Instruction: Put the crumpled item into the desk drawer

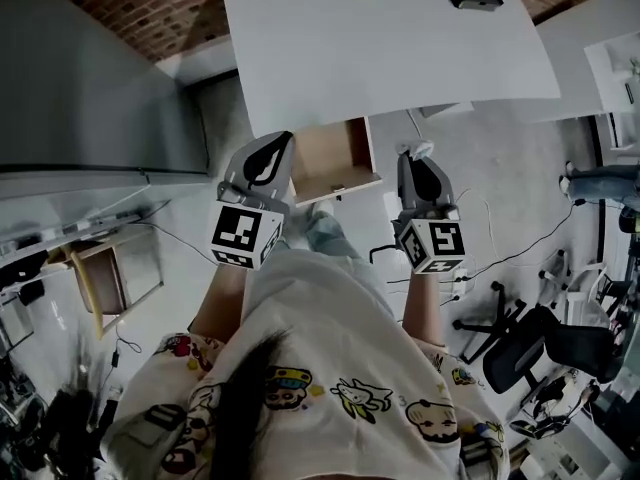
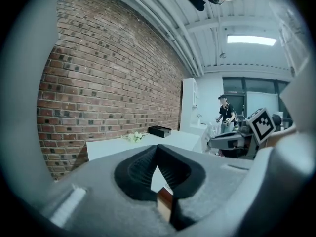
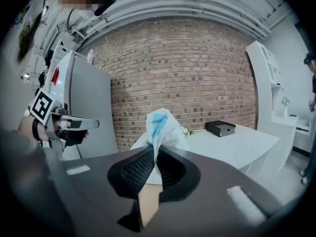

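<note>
Drawer (image 1: 335,158) gapes open under worktop (image 1: 380,48) edge, at 9 o'clock from right claw (image 3: 156,149), which pinches crumpled item (image 3: 163,125) at its tips. Left claw (image 2: 158,149): closed, empty. Best approach imo: carry item over drawer's middle, dip inside, then let go.

Open drawer (image 1: 335,158), desk (image 1: 400,48) edge overhead

The head camera looks steeply down from behind the left claw (image 1: 268,156) and right claw (image 1: 415,160). Their own cameras face along the jaws. All three share the surface (image 1: 400,48) ahead.
</note>
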`<state>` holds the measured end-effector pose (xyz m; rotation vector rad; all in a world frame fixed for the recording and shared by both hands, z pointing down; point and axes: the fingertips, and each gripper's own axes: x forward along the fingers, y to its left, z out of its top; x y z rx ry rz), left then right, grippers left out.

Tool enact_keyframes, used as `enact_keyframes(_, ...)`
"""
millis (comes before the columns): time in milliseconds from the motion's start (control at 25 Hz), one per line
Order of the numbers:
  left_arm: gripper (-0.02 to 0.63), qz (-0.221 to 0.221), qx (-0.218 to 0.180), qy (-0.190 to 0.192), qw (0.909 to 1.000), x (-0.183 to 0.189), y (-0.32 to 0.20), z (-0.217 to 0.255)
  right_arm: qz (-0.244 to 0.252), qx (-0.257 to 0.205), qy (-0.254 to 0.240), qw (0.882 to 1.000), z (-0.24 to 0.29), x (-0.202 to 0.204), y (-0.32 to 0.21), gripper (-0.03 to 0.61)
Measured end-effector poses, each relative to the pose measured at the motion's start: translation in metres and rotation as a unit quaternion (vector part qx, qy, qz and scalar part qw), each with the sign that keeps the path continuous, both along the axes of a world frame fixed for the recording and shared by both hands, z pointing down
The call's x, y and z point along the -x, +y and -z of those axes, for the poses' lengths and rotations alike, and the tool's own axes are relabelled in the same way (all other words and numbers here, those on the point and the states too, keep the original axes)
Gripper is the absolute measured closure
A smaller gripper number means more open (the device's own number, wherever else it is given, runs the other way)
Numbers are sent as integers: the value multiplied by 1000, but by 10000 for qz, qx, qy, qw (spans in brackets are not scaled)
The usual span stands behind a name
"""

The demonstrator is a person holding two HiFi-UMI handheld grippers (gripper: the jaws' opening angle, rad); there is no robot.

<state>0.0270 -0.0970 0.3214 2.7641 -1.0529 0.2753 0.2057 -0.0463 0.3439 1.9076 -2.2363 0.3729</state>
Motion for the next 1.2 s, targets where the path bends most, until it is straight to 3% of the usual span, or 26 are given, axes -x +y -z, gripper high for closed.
enact_keyframes(200,614,433,27,-16,9991,-11,-19,-8,536,-7,58,9985,-5,-13,-37,552)
enact_keyframes(520,614,741,68,-47,9972,-9,-20,-9,845,37,-16,9964,-7,-14,-49,552)
enact_keyframes(1200,614,577,288,-85,9979,7,-24,-26,733,313,-21,9968,-24,4,-51,552)
